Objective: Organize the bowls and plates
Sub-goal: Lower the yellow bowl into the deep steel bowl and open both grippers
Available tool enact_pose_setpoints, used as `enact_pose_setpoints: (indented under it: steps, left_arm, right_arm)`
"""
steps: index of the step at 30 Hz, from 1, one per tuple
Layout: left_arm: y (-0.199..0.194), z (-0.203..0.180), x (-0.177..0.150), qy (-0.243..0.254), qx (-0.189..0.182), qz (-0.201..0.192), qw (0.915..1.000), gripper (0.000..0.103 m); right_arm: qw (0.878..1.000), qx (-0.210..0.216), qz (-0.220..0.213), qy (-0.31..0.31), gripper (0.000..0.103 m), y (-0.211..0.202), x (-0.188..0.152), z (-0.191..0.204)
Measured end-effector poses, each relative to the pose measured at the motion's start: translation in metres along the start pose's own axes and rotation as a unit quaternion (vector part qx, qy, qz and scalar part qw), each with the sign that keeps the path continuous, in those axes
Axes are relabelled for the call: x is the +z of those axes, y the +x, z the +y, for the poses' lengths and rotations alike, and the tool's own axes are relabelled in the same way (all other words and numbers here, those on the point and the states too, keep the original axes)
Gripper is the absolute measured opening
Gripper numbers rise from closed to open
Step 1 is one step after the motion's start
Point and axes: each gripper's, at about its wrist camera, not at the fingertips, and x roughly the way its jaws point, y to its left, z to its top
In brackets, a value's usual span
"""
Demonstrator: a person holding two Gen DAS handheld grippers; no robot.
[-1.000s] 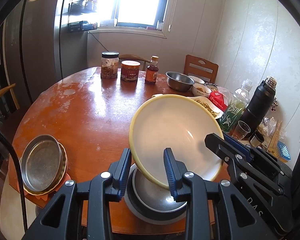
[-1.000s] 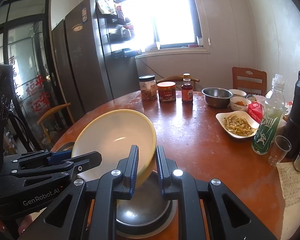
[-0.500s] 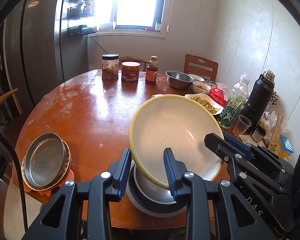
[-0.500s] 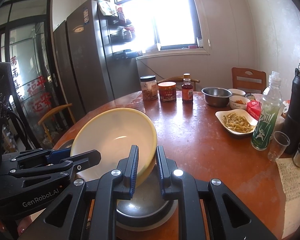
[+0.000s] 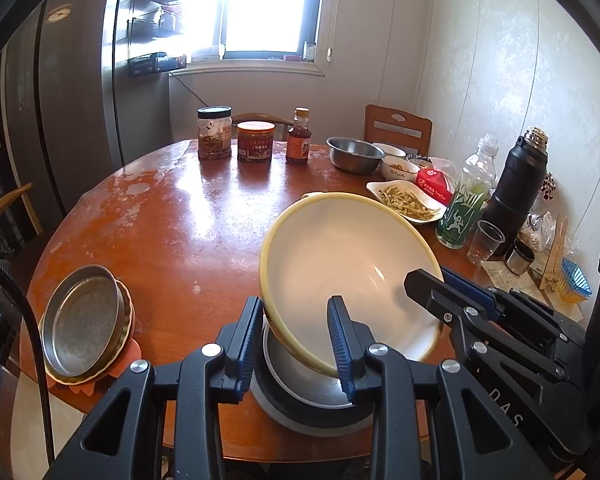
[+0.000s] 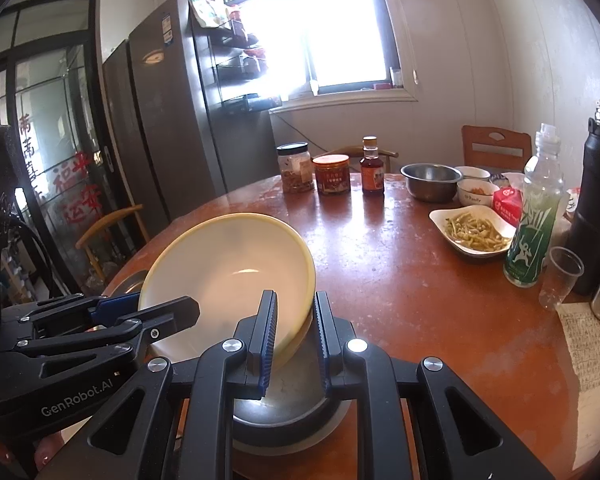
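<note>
Right now I am holding the yellow bowl (image 5: 350, 276) tilted above the steel bowl (image 5: 300, 386), which is sitting on a grey plate (image 5: 312, 424) at the near edge of the bench (image 5: 172, 232). My left tool (image 5: 296, 340) is clamped on the bowl's near rim, one finger outside the wall and one inside. My right tool (image 6: 296, 334) is pinching the opposite rim with its jaws nearly together. I judge this to be the nesting step: the yellow bowl is hanging over the stack and is not yet seated. The next move is calling for levelling the bowl, centring it over the steel one, lowering it gently and only then letting go with both tools, since a tilted release could let it slide off.

At the left edge a metal pan (image 5: 80, 320) is resting empty on a gold-rimmed plate (image 5: 126, 320). Further toward the right edge a white dish (image 5: 408, 202) is holding pale strips of food beside an empty plastic cup (image 5: 485, 242). Toward the far edge a steel mixing bowl (image 5: 354, 155) is standing, its contents unclear, with a small white bowl (image 5: 400, 170) of food beside it.
</note>
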Motion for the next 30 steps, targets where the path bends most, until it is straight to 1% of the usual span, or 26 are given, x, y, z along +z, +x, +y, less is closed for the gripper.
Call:
enact_pose_setpoints:
  steps: [6, 16, 26, 30]
  left_arm:
    - [0.018, 0.002, -0.005, 0.003, 0.002, 0.012, 0.9999, 0.033]
    - [0.044, 0.005, -0.014, 0.004, -0.001, 0.014, 0.9999, 0.033]
    - [0.048, 0.004, -0.021, 0.026, 0.008, -0.014, 0.9995, 0.033]
    - [0.051, 0.004, -0.024, 0.032, 0.006, -0.012, 0.9994, 0.033]
  right_arm:
    - [1.0, 0.001, 0.017, 0.009, 0.02, 0.016, -0.01, -0.005]
    - [0.999, -0.012, 0.034, 0.016, 0.02, 0.039, -0.022, -0.011]
    - [0.999, -0.021, 0.042, 0.007, 0.02, 0.047, -0.029, -0.007]
    - [0.999, -0.021, 0.045, 0.005, 0.02, 0.048, -0.033, -0.007]
